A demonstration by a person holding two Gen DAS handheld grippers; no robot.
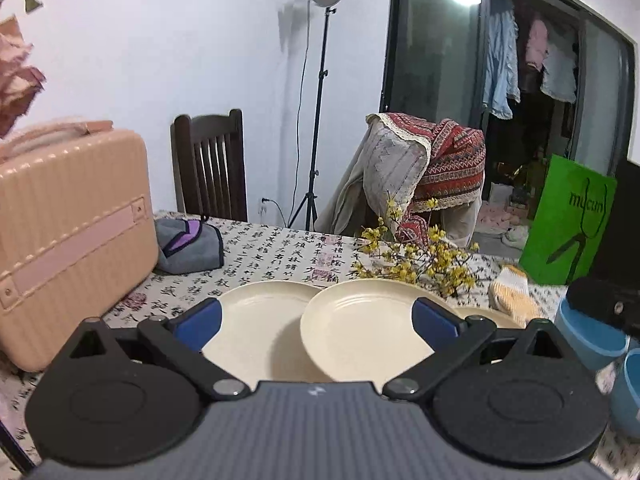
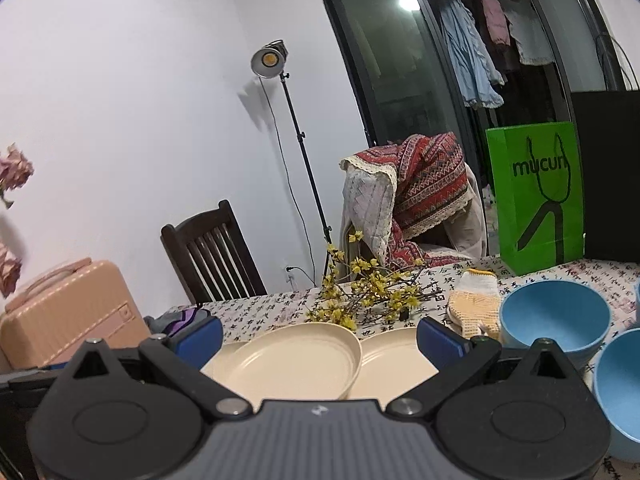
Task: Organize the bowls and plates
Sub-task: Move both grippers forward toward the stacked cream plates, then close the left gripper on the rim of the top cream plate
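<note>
Left gripper and right gripper: both sets of jaws stand apart, clamped on nothing, each framing the cream plates. Landmark — the yellow flower sprig. Just in front of the sprig a tilted plate leans with one edge propped on the right-hand plate; a third plate lies partly beneath it on the side away from the blue bowls, which stand beside the sprig, past a knitted glove. The step in hand appears to be stacking. Advice — pinch the tilted plate's raised rim squarely, lift clear, then lower it flat and centred.
</note>
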